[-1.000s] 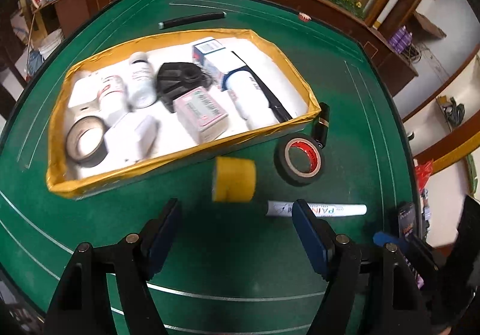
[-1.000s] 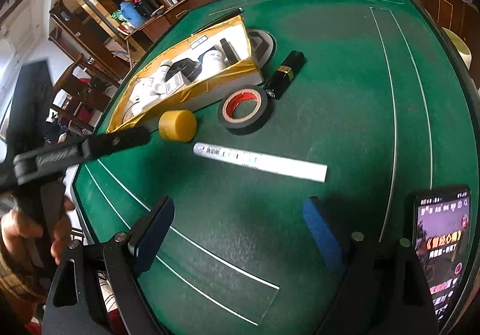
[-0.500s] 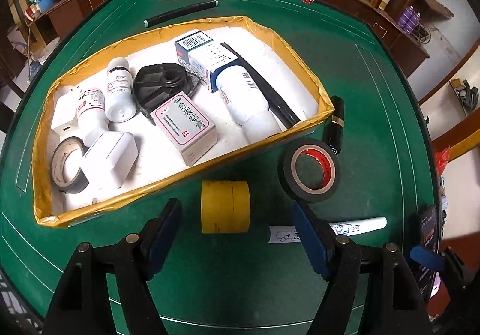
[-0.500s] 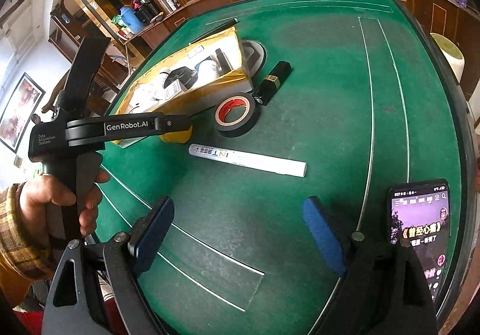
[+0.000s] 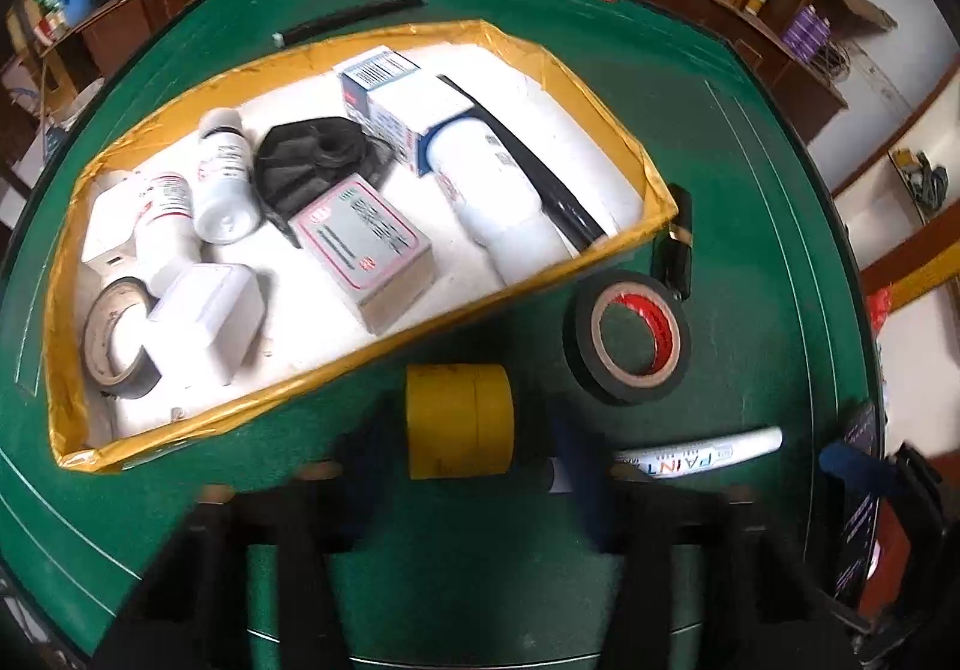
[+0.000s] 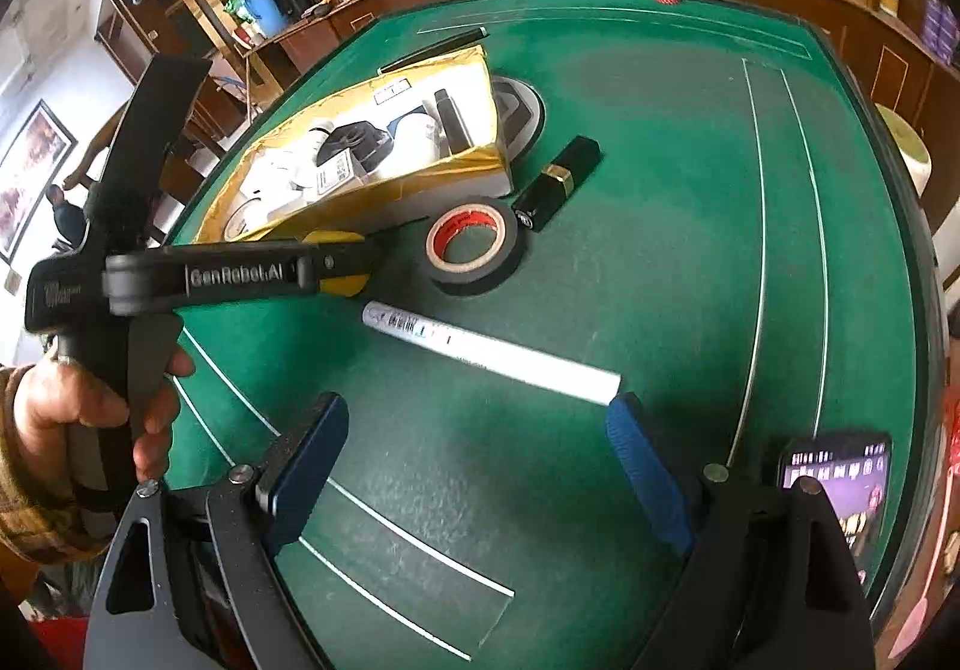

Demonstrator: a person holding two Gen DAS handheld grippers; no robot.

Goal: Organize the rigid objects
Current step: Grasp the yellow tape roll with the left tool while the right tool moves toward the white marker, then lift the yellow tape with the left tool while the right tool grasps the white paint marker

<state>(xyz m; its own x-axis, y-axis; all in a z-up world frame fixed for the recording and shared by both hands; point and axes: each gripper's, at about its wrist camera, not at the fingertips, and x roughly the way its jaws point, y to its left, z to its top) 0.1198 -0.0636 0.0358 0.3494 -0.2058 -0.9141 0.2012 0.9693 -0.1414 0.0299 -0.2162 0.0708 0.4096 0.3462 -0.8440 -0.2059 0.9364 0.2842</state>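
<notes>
The yellow tape (image 5: 459,421) stands on edge on the table (image 5: 750,178), right between the spread fingers of the left tool (image 5: 465,466). The right tool (image 6: 480,466), also spread, is farther away, near the pen (image 6: 492,352).

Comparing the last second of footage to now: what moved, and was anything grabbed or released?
The left claw has advanced toward the yellow tape roll, which now sits between its open, motion-blurred fingers; no grip yet. The right claw has stayed open and empty, drifting slightly nearer the white paint marker. The black tape roll, lipstick, box and its contents have not moved.
</notes>
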